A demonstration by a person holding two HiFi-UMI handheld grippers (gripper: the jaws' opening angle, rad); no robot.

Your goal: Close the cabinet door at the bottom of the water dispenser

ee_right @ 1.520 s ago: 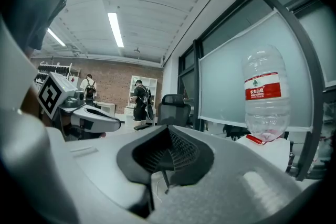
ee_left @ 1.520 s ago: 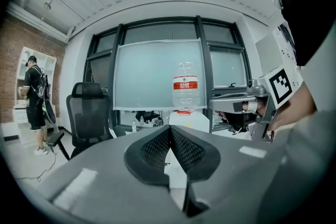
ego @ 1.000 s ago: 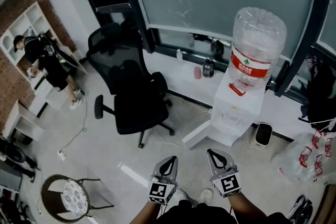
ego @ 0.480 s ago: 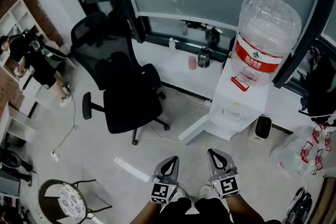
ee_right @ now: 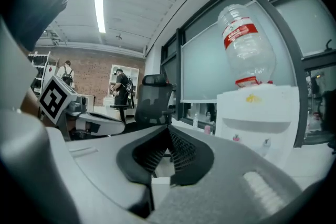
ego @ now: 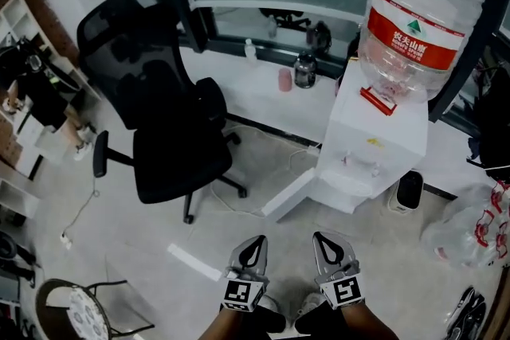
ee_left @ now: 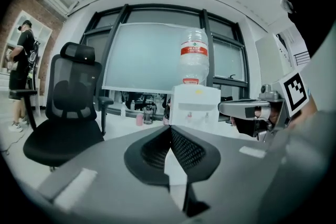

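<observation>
A black office chair [ego: 163, 135] stands on the pale floor [ego: 119, 231] at the left, well apart from both tools. At the bottom edge of the head view the left gripper [ego: 256, 240] is held low and points forward. In its own view its jaws are drawn fully together, the ribbed pads meeting at the tips, with nothing between them and nothing touched.

Ahead and between the two tools, the cabinet door [ego: 291, 195] hangs open. It is a white panel swung out to the left from the foot of the water dispenser [ego: 374, 143], its free edge out over the floor.

Just beside the left tool, the right gripper [ego: 318, 236] points the same way. Its jaws are likewise closed tip to tip and empty, clear of the door.

The white dispenser carries an upturned water bottle [ego: 422, 8] with a red label.
</observation>
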